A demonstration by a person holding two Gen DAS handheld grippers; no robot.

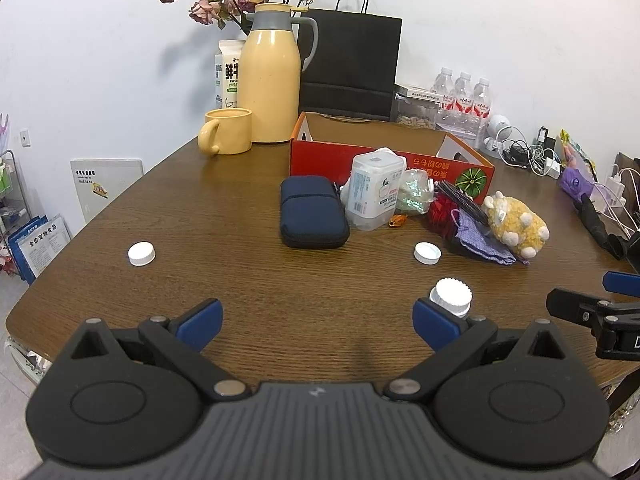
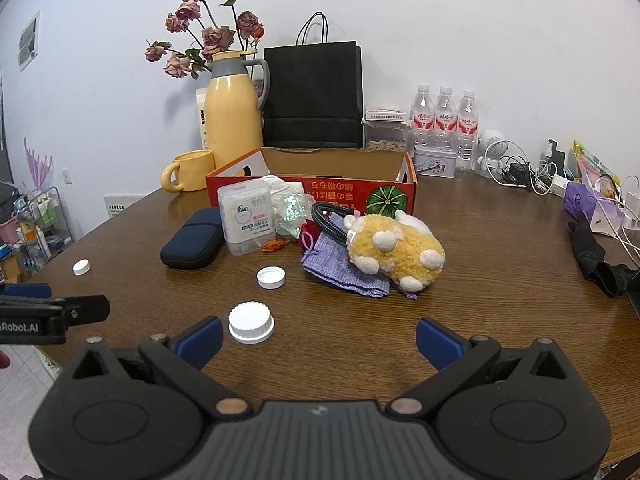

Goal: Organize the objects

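Note:
An open red cardboard box (image 1: 360, 156) (image 2: 340, 192) stands mid-table. In front of it lie a navy zip case (image 1: 312, 213) (image 2: 192, 242), a clear cotton-swab box (image 1: 374, 188) (image 2: 246, 216), a yellow plush toy (image 1: 516, 222) (image 2: 400, 254), a purple pouch (image 1: 482, 238) (image 2: 340, 270) and a black cable (image 2: 332, 220). Three white caps lie loose: a ribbed cap (image 1: 452, 295) (image 2: 251, 321), an upturned cap (image 1: 427, 253) (image 2: 271, 277) and a far-left cap (image 1: 141, 253) (image 2: 81, 267). My left gripper (image 1: 318, 322) is open over bare wood, the ribbed cap by its right finger. My right gripper (image 2: 318, 340) is open with nothing between its fingers.
At the back stand a yellow thermos (image 1: 270, 76), a yellow mug (image 1: 228, 131), dried roses (image 2: 200, 36), a black paper bag (image 2: 314, 94), water bottles (image 2: 444, 120) and a tin (image 2: 434, 160). Chargers and cables (image 2: 524, 172) and a black folded umbrella (image 2: 592, 252) crowd the right side.

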